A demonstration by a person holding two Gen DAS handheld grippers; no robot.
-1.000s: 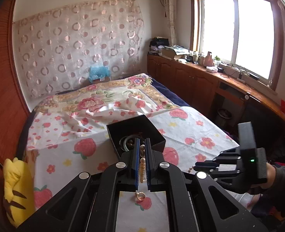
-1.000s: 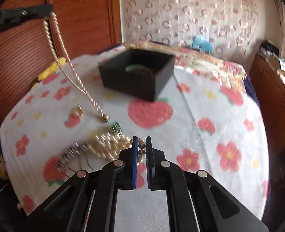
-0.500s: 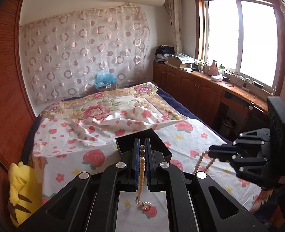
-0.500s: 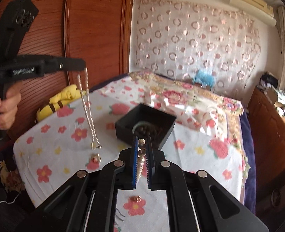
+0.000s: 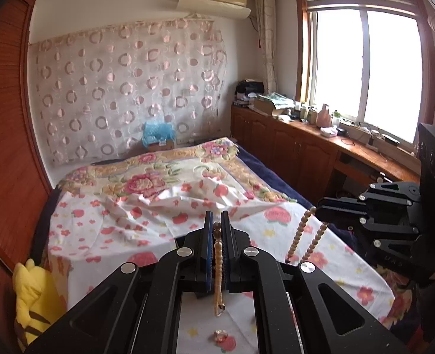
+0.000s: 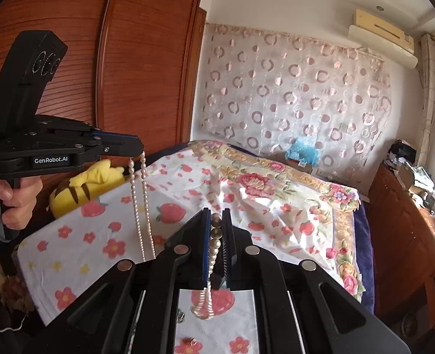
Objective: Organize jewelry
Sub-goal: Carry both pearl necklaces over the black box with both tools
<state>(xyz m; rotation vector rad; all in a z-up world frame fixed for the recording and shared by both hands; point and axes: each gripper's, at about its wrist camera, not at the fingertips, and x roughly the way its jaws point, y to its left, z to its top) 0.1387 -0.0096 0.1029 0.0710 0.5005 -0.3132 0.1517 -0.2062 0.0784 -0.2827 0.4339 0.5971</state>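
The left claw [image 5: 216, 224] is clamped on a thin pearl necklace [image 6: 142, 206] that hangs in two strands above the bed [image 5: 164, 224]. The right claw [image 6: 216, 221] is pinched tight on a string of larger pearls [image 6: 214, 247], whose coiled end dangles below its jaws over the strawberry sheet [image 6: 99, 236]. A ring [image 5: 221, 335] lies on the sheet beneath the left claw. A hand [image 6: 9, 200] grips the left claw's handle, beside a yellow plush toy [image 6: 84, 185] at the bed's edge.
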